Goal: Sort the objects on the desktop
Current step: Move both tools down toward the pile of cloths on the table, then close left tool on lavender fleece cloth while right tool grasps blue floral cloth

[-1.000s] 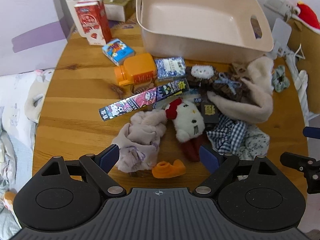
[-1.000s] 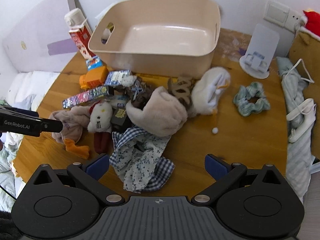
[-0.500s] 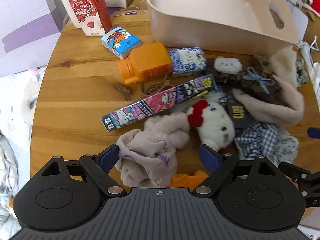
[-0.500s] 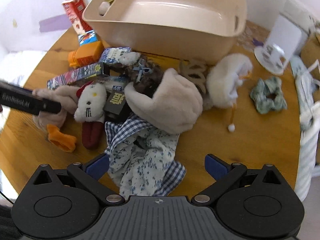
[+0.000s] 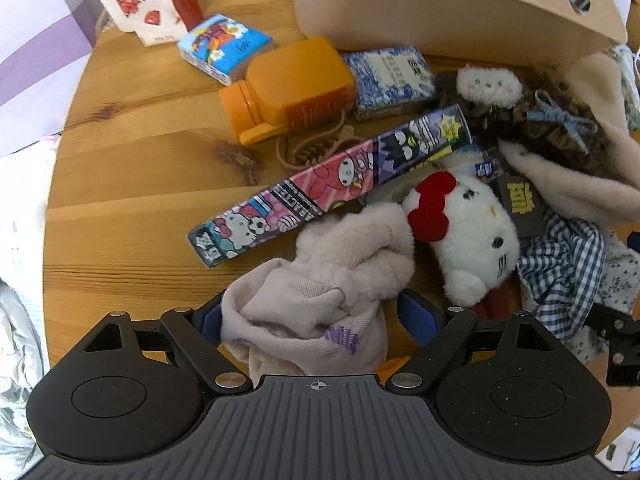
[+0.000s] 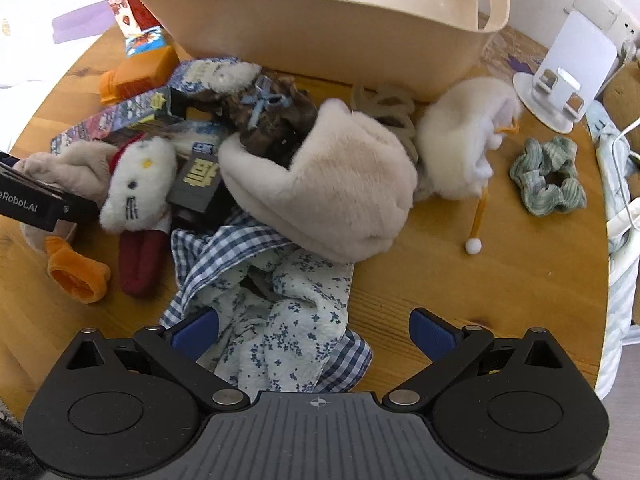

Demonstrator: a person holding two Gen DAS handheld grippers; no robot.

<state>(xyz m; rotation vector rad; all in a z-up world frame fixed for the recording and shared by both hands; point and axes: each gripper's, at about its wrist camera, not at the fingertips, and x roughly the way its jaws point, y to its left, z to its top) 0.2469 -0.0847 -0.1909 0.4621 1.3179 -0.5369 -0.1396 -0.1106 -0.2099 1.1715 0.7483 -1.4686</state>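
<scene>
Beige plush cloth [image 5: 320,300] lies between the spread left gripper [image 5: 316,318] fingers.

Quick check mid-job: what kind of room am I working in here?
Most likely a bedroom or a child's room at home: a round wooden table heaped with a Hello Kitty plush and soft clothing, patterned bedding beside it, and a wall socket behind.

Sitting on the round wooden table [image 5: 132,168] are one beige plastic storage bin [image 6: 320,28] at the far side, one red-and-white milk carton [image 5: 148,0] far left, four printed or orange boxes, one white cat plush with red bow [image 5: 464,236], and one green striped scrunchie [image 6: 548,176] far right.
</scene>
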